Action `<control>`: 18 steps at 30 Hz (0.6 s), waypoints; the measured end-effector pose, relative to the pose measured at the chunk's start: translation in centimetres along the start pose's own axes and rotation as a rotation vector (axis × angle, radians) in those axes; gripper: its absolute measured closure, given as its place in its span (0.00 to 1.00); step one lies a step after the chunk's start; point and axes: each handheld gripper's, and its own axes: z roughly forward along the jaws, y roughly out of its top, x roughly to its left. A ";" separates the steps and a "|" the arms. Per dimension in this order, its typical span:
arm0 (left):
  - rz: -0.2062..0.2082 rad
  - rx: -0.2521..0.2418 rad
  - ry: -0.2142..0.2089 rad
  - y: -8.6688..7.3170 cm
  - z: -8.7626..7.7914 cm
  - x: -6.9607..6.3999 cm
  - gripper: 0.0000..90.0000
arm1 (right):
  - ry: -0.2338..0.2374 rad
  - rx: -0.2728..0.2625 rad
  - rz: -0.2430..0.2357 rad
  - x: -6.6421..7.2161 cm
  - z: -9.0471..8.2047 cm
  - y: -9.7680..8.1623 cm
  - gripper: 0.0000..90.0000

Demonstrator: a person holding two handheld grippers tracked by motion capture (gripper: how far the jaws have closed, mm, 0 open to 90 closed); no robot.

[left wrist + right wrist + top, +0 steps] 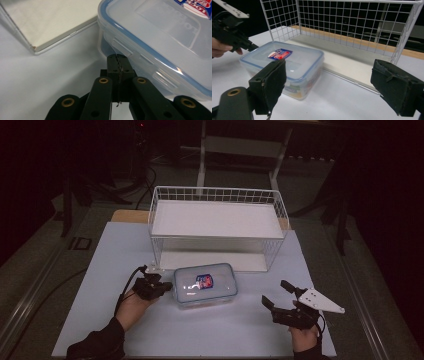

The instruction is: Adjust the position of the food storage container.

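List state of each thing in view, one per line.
Plastic container: lid on, upright on the table, in front of the rack.
Wire rack: upright, shelves bare.
Left tool: shut, tips at the container's side latch.
Right tool: open, holding nothing, apart from the container.

Container (160, 37) cropped at frame edge

I can make out one label: a red, white and blue sticker (204, 280) on the lid of the box (205, 284). From the high view and the right gripper view its print is too small for me to read. In the left gripper view only its corner (197, 6) shows, upside down and cut off by the frame; I get no certain word from it. Embossed lettering on the lid (175, 27) is too faint to read
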 end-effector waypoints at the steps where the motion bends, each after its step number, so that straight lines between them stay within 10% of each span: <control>1: -0.010 -0.005 -0.001 0.1 0.1 0.1 1.00 | 0.001 -0.001 0.001 0.0 0.0 0.0 0.14; 18: -0.009 -0.029 -0.020 2.3 2.6 0.2 1.00 | 0.005 0.003 0.006 -0.1 0.0 -0.1 0.14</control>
